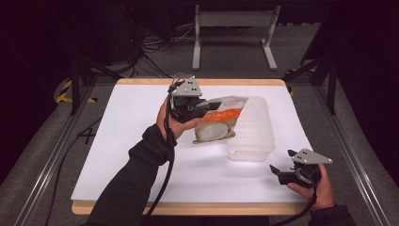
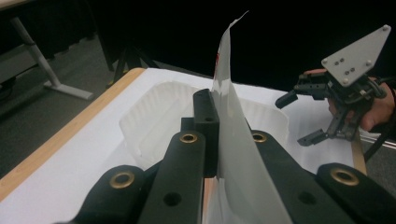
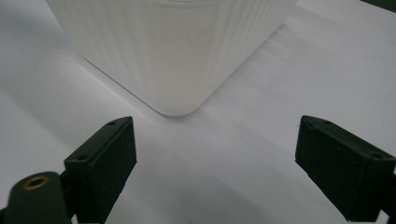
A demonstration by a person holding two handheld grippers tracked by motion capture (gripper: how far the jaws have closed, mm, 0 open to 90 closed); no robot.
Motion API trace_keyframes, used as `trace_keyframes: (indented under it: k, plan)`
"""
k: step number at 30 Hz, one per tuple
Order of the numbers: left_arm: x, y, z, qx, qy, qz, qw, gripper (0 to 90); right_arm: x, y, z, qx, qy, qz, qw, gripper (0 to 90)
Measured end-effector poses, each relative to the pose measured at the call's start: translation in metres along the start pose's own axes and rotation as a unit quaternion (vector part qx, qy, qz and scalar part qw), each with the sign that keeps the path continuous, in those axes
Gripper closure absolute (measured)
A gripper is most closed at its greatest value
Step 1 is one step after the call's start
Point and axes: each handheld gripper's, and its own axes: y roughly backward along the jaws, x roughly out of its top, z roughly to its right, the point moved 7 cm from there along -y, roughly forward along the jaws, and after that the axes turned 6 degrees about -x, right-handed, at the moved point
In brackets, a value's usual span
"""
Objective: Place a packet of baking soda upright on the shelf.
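My left gripper (image 1: 206,106) is shut on the edge of a flat food pouch (image 1: 217,123), printed white and orange. It holds the pouch lifted above the table, beside and partly over a translucent white ribbed container (image 1: 254,134). In the left gripper view the pouch (image 2: 232,105) stands edge-on between the closed jaws of that gripper (image 2: 218,112), with the container (image 2: 156,116) behind it. My right gripper (image 1: 281,161) rests open near the table's front right corner, with nothing between its jaws. The right gripper view has that gripper (image 3: 215,154) facing a rounded corner of the container (image 3: 177,46).
A white sheet (image 1: 141,141) covers the wooden-edged table. The far right gripper (image 2: 294,120) and the hand holding it sit beyond the container in the left gripper view. Table legs (image 1: 233,35) and cables lie on the floor behind.
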Motion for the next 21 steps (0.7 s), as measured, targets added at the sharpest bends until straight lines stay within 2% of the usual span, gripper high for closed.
trace_keyframes:
  k: [5,6,13,21]
  plan:
    - [0.008,-0.006,0.001,-0.005,-0.010,0.007,0.9999,90.0,0.000,0.000,0.000,0.000,0.002,0.000,1.0000,13.0]
    - [0.008,-0.008,0.002,-0.009,-0.003,0.012,0.9999,90.0,0.000,0.000,0.000,0.000,0.000,0.001,1.0000,12.9]
    - [0.008,-0.019,0.000,-0.018,-0.003,0.017,0.9997,89.9,-0.002,0.001,0.000,-0.001,0.001,0.003,1.0000,12.9]
    - [0.014,-0.030,0.003,-0.029,0.004,0.035,0.9990,89.9,-0.005,0.003,-0.004,0.000,0.001,0.000,1.0000,12.9]
